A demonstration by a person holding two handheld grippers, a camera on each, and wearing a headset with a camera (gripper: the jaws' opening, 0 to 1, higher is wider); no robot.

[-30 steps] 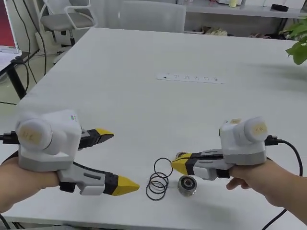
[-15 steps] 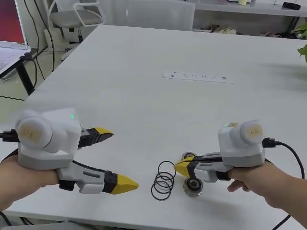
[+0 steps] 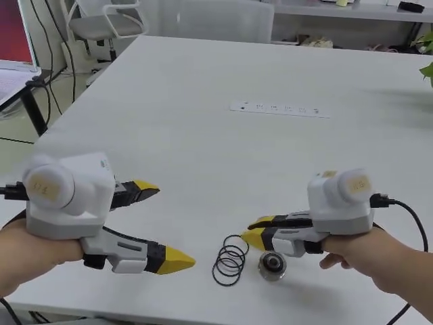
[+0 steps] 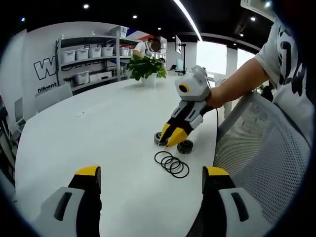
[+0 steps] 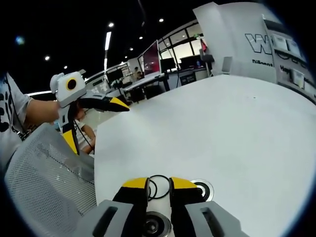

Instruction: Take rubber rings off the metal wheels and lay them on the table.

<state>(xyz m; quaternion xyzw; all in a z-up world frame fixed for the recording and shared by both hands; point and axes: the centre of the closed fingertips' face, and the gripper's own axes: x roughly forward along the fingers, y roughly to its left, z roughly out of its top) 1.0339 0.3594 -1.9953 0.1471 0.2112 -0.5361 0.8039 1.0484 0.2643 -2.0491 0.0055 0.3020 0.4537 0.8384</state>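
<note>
A white power strip (image 3: 279,108) lies flat at far centre. An office chair (image 3: 108,24) stands far left, a potted plant (image 4: 143,66) far right, storage shelves (image 4: 89,61) behind it.

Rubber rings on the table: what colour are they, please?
The rubber rings are black; the head view shows it best.

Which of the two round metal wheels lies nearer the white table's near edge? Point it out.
The metal wheel on the person's side of the right gripper, beside the black rubber rings. The other wheel lies on that gripper's far side.
</note>
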